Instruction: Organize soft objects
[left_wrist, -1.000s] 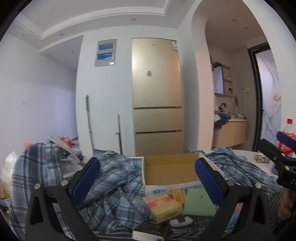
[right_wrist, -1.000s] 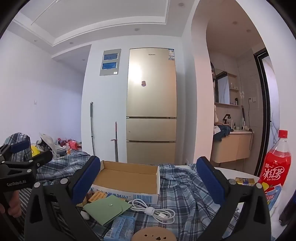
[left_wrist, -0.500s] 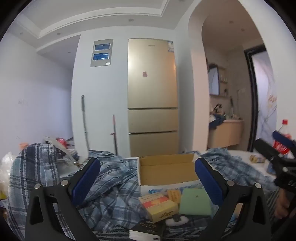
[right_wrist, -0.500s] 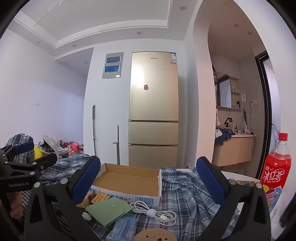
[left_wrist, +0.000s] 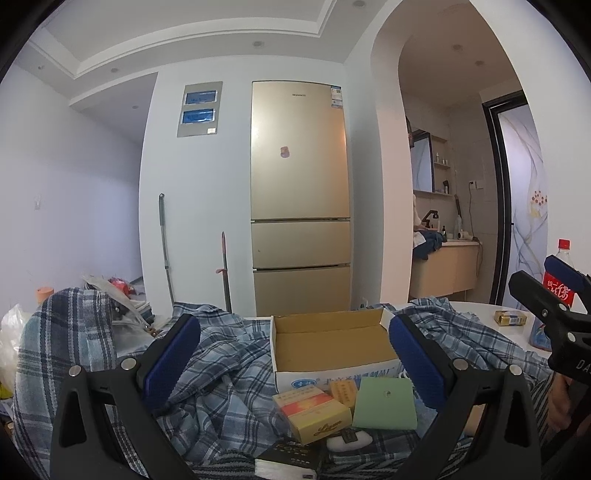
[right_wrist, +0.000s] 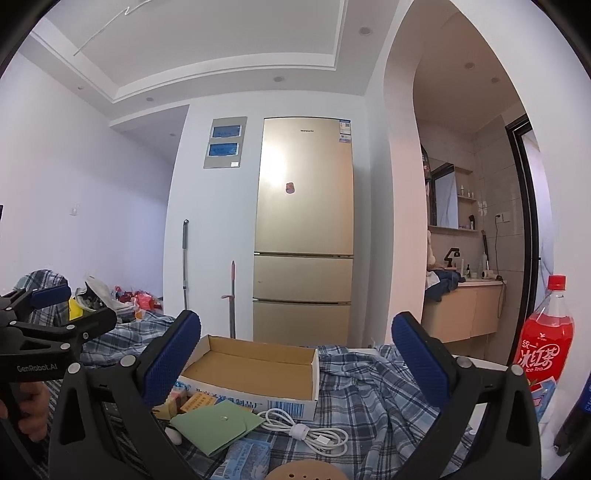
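Note:
A blue plaid shirt lies crumpled across the table; it also shows in the right wrist view. An empty open cardboard box sits on it, also in the right wrist view. In front of the box lie a green pouch, a yellow-red carton and a white cable. My left gripper is open and empty, held above the shirt and box. My right gripper is open and empty, held above the box and cable.
A red iced-tea bottle stands at the table's right edge beside a small yellow pack. A black box, a round wooden disc and a blue packet lie at the near edge. A gold fridge stands behind.
Both grippers stayed open and shifted only slightly; the left view tilted so that the box sits a little more central. Nothing was grasped.

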